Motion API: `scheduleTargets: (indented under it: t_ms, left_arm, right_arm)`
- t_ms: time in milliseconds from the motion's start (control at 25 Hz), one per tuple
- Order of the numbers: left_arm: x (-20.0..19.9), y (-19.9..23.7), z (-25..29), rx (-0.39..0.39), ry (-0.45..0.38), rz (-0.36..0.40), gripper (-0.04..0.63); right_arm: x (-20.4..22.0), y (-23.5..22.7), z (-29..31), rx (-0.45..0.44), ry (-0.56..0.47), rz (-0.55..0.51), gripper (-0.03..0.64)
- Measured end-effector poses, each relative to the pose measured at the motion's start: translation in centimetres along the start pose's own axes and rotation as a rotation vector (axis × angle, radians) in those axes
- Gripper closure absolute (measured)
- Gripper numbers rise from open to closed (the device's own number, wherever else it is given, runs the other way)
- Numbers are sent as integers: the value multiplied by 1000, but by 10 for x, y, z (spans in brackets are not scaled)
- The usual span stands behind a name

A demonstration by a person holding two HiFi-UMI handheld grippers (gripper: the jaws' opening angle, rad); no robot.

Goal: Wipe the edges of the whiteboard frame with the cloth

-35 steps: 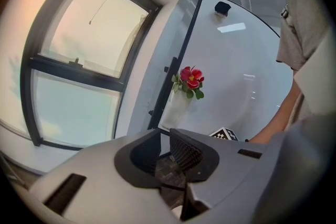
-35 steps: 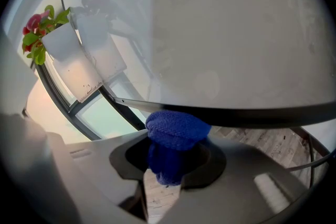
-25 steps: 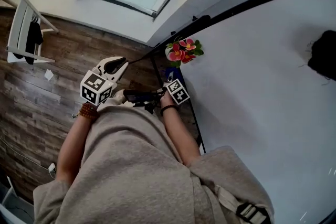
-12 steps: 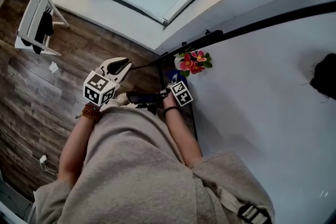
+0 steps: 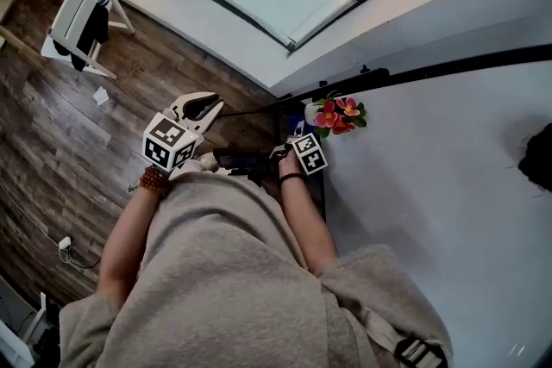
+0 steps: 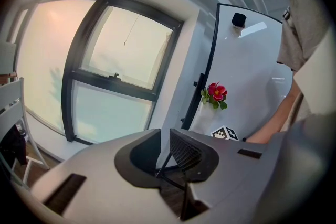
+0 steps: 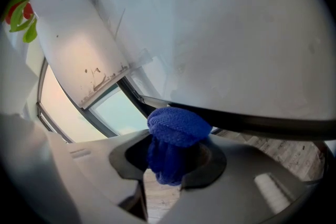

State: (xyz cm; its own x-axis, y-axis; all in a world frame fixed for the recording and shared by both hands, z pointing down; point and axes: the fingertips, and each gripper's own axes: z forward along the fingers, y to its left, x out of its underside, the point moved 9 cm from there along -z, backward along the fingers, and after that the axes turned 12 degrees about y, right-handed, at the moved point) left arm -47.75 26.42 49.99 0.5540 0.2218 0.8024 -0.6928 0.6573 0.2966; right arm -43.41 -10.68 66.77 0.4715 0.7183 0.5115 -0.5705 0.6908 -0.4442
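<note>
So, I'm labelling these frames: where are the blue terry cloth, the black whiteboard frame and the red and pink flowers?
blue terry cloth (image 7: 177, 126): right gripper view, its bunched top.
black whiteboard frame (image 7: 260, 123): right gripper view, the dark strip right of the cloth.
red and pink flowers (image 5: 338, 115): head view, the blossoms.

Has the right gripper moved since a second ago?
Yes. In the head view the right gripper has closed in on the flowers, going up the picture along the dark frame.

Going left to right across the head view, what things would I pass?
White rack → left hand-held gripper → flowers → black object at the far right.
</note>
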Motion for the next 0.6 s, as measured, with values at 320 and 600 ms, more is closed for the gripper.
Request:
scheduleTargets:
  t_ms: [320, 600]
  left_arm:
    - [7, 15, -23, -55, -22, -28, 534]
    - [14, 18, -30, -38, -24, -40, 534]
  right_arm:
    - [-5, 30, 15, -70, 2, -202, 476]
    - [18, 76, 22, -286, 139, -556, 476]
